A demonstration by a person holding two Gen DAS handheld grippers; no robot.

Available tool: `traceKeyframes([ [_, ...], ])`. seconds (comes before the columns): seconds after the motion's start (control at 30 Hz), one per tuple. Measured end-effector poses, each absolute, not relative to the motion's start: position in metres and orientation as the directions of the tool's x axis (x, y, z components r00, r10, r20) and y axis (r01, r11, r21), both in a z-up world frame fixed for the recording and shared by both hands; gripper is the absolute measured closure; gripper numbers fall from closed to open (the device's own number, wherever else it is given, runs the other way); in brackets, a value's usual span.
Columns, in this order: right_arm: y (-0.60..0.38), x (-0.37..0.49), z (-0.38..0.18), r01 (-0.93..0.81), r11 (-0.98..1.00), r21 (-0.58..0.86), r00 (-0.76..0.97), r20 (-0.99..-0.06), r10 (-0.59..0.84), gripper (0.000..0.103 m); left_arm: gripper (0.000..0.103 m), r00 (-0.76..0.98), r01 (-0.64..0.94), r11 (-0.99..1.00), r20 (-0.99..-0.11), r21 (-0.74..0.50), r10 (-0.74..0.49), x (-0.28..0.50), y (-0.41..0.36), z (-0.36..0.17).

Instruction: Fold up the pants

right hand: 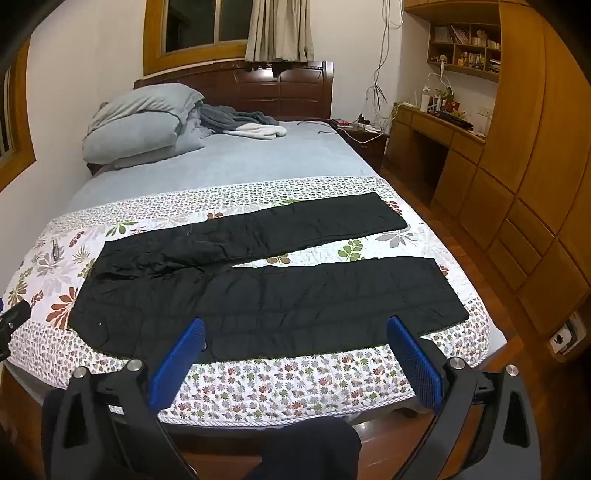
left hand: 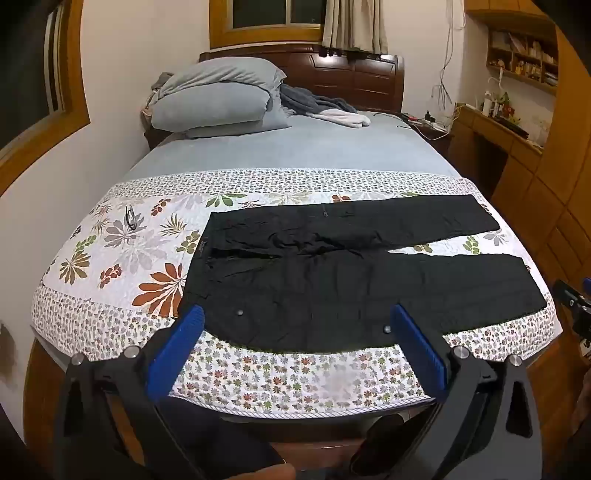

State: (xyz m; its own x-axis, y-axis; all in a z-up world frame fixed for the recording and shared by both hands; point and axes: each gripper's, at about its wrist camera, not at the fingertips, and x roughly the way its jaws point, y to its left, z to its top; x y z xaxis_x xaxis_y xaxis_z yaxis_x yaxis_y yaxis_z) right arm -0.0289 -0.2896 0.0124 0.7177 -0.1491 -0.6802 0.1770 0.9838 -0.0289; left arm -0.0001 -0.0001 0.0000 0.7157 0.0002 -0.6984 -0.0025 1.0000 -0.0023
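Hovering above the foot of the bed, I hold both grippers tilted down toward a pair of black trousers (left hand: 332, 273) spread flat on a floral quilt (left hand: 122, 254). The waistband lies to the left and the two legs run off to the right with a wedge of quilt showing between them. The left gripper (left hand: 293, 332) has its blue pads (left hand: 177, 350) spread wide with nothing between them, hanging over the near edge of the trousers around the waist and two small snaps. The right gripper (right hand: 293, 341) is likewise spread wide and empty, its pads (right hand: 413, 365) over the nearer leg's edge; whether any pad touches the cloth I cannot tell. Farther up the blue sheet (right hand: 258, 155), stacked grey pillows (right hand: 144, 122) lean by the dark wooden headboard (right hand: 280, 85), with a grey-and-white garment (right hand: 247, 125) crumpled just beside them. Wooden cabinets (right hand: 524, 177) line the wall on the right, and a curtained window (right hand: 229, 26) sits above the headboard.
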Motion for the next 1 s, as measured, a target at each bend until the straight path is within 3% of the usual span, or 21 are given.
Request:
traceKeyframes([
  [1.0,-0.2917,-0.0280,0.0119,0.185,0.982,-0.035,0.714,-0.681,-0.159,0.004,0.003,0.714,-0.002,1.000,-0.700,0.005,0.005,0.0010,-0.0017,0.0024],
])
